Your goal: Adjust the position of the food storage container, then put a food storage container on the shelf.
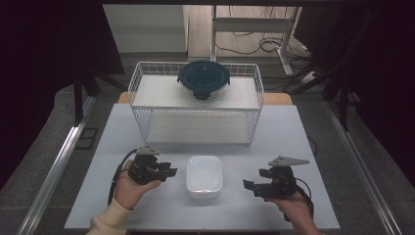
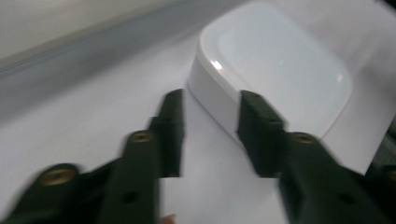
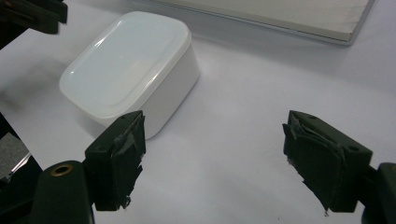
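A white rounded box with its lid on (image 1: pixel 204 175) sits on the table near the front, between both hands. My left gripper (image 1: pixel 171 172) is held just left of it, pointing at its side. In the left gripper view the box (image 2: pixel 280 60) lies just beyond the gripper (image 2: pixel 212 105), whose jaws are parted with nothing between them. My right gripper (image 1: pixel 248 185) hovers to the right of the box, some way off. Its jaws (image 3: pixel 215 126) stand wide apart over bare table, and the box (image 3: pixel 126 60) lies ahead to their left.
A white wire rack (image 1: pixel 195 103) stands at the back of the pale table (image 1: pixel 288 137). On its upper shelf rests a round glass container with a dark clip lid (image 1: pixel 203 78). Dark floor and metal rails flank the table.
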A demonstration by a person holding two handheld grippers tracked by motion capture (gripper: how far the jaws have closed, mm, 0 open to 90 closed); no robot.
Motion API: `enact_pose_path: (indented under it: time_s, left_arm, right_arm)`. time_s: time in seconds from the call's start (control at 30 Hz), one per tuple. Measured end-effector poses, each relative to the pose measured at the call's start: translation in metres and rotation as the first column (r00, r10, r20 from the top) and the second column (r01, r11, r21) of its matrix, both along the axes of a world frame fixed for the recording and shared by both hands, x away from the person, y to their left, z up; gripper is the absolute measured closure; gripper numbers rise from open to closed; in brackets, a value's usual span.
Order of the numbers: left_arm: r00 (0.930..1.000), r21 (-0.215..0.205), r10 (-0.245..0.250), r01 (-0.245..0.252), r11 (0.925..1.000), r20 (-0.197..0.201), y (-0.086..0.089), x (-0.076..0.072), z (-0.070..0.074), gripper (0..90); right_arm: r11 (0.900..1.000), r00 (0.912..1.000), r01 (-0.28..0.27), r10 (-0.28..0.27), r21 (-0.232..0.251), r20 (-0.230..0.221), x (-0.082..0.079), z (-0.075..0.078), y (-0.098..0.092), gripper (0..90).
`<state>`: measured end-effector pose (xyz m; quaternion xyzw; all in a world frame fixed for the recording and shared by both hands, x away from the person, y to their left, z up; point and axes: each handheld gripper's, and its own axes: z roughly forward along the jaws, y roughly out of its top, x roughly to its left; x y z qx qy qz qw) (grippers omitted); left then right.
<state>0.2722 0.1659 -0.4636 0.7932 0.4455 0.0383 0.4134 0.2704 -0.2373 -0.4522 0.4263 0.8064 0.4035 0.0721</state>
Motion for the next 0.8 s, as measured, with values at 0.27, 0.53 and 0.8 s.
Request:
enact_pose_path:
  time_s: [0.27, 0.53, 0.8]
  left_arm:
    - [0.9979, -0.047, 0.046, -0.048, 0.9977, -0.045, 0.008, -0.007, -0.004, 26.6]
    - [0.9976, -0.084, 0.056, -0.059, 0.9947, -0.040, 0.015, -0.010, -0.003, 26.3]
    - [0.9956, -0.092, 0.070, -0.075, 0.9929, -0.062, 0.013, -0.008, -0.005, 20.6]
  right_arm:
    - [1.000, 1.0000, -0.005, 0.005, 0.007, 0.001, 0.000, 0.001, -0.002, 20.3]
    - [1.000, 1.0000, -0.008, 0.008, 0.005, 0.001, 0.001, 0.000, -0.001, 20.2]
    - [1.000, 0.9998, -0.021, 0.021, 0.008, -0.002, 0.000, 0.001, 0.001, 20.1]
